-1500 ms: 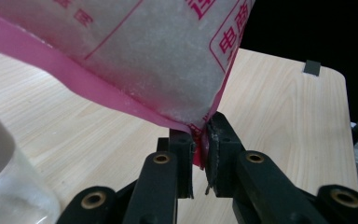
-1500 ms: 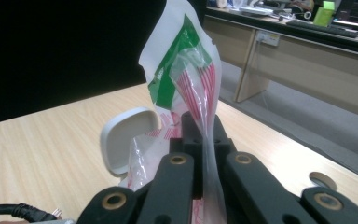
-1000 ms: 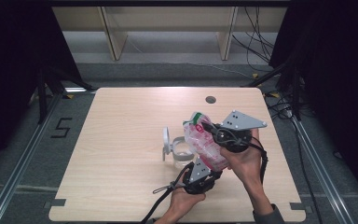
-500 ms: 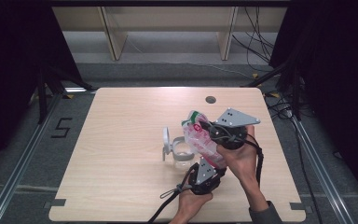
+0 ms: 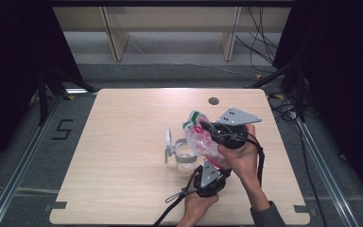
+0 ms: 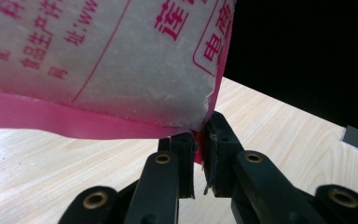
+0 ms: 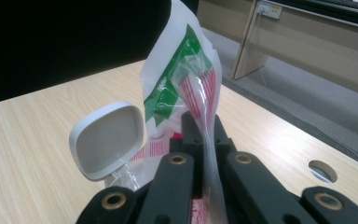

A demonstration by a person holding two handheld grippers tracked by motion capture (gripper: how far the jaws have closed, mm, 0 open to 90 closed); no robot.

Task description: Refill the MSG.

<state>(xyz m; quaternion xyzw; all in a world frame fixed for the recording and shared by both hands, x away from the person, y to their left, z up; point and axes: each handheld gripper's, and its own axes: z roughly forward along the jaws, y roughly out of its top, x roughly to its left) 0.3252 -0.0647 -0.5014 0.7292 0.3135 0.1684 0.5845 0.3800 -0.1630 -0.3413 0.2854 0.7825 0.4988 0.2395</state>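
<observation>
A clear plastic bag (image 5: 207, 143) with red print and a green-and-white top hangs slanted over the table, stretched between both grippers. My left gripper (image 5: 213, 166) is shut on the bag's lower pink corner (image 6: 200, 135), and the bag's frosted body (image 6: 112, 60) spreads above its jaws. My right gripper (image 5: 205, 128), under its grey plate, is shut on the bag's crumpled upper part (image 7: 189, 79). Just left of and below the bag stands a clear container (image 5: 185, 160) with a white hinged lid (image 5: 168, 144) swung open, which is also near the right jaws (image 7: 107, 140).
The light wooden table (image 5: 123, 156) has a round cable hole (image 5: 213, 100) at its far edge. Cables trail from the grippers toward the near edge. Floor rails run along both sides, and wooden shelf legs stand beyond the table.
The right gripper and the bag's top have shifted slightly left. The left gripper has held its grip almost in place.
</observation>
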